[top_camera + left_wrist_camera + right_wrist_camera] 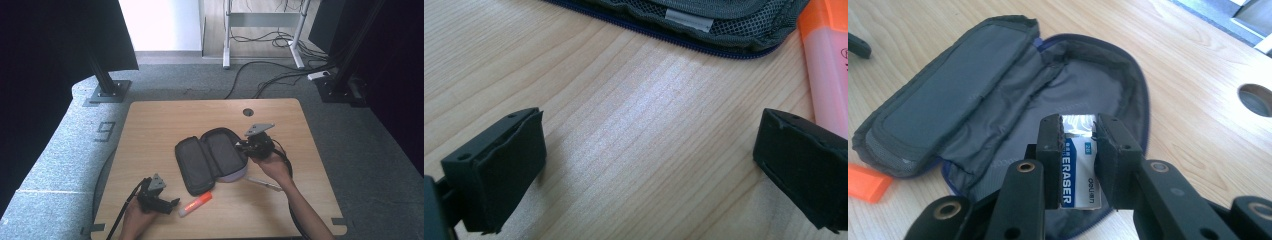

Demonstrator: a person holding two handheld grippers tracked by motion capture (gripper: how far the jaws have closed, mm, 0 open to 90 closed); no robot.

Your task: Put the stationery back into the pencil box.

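A grey zip pencil case (210,159) lies open flat in the middle of the table. My right gripper (243,145) is at its right edge, shut on a white and blue eraser (1079,165) held over the case's open compartment (1068,95). An orange highlighter (196,204) lies near the front edge, just below the case. My left gripper (170,204) rests low on the table to the left of the highlighter, open, with bare wood between its jaws. In the left gripper view the highlighter (826,60) sits beside the right jaw, and the case's edge (704,25) lies ahead.
A white pen (264,183) lies on the table to the right of the case, under my right forearm. A round cable hole (248,111) is near the table's far edge. Cables and black stand bases sit on the floor beyond the table.
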